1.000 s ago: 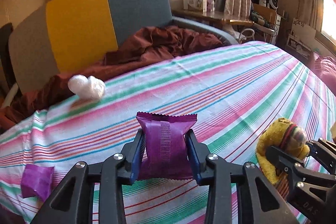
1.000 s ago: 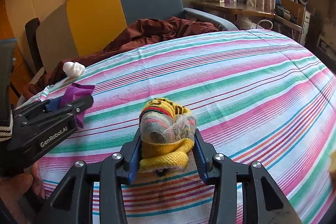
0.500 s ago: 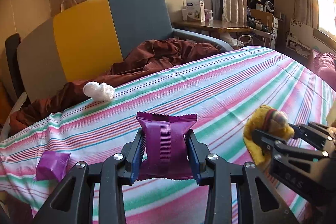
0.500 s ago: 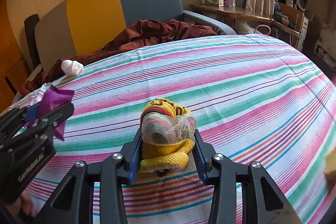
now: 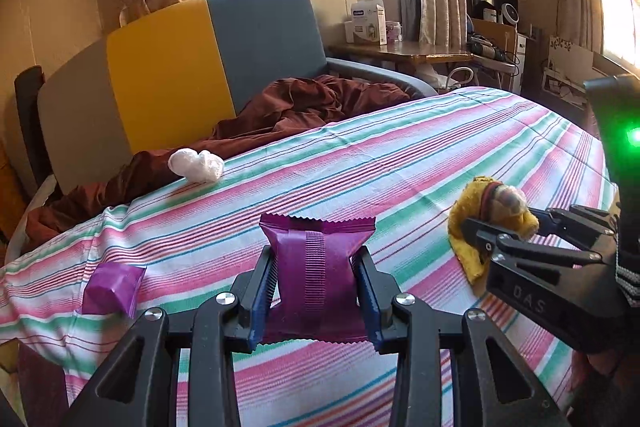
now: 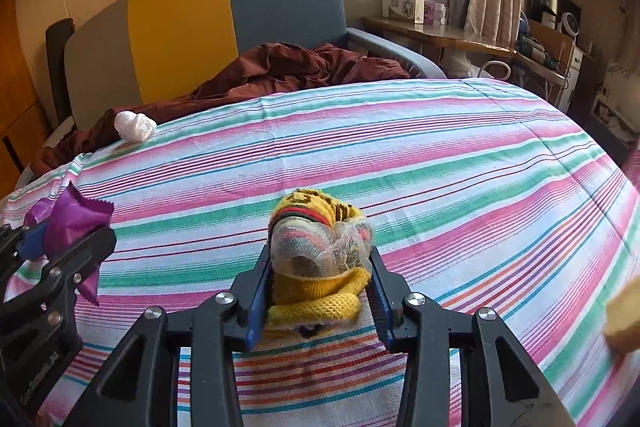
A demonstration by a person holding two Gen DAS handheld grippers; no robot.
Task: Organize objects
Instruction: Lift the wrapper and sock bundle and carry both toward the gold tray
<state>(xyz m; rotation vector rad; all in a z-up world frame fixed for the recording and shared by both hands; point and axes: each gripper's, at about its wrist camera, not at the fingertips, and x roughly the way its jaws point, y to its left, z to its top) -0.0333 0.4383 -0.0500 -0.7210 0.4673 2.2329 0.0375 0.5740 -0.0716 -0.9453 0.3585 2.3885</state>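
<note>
My left gripper (image 5: 316, 287) is shut on a purple snack packet (image 5: 316, 267), held upright above the striped bedspread (image 5: 360, 163). The same packet (image 6: 72, 223) shows at the left edge of the right wrist view, in the left gripper (image 6: 60, 251). My right gripper (image 6: 320, 283) is shut on a rolled yellow sock bundle (image 6: 320, 247). That bundle (image 5: 492, 203) appears at the right of the left wrist view, in the right gripper (image 5: 516, 231). A second purple packet (image 5: 114, 287) lies near the bed's left edge. A white crumpled bag (image 5: 196, 165) rests at the far left of the bed.
A maroon blanket (image 5: 304, 107) is heaped on the yellow, grey and blue armchair (image 5: 208, 59) behind the bed. A wooden side table (image 5: 404, 49) with a white box stands by the window. A yellow object (image 6: 624, 311) shows at the right edge of the right wrist view.
The left gripper has drawn back with its packet, so the second purple packet and white bag sit more to the right in its view. The right gripper has held still.
</note>
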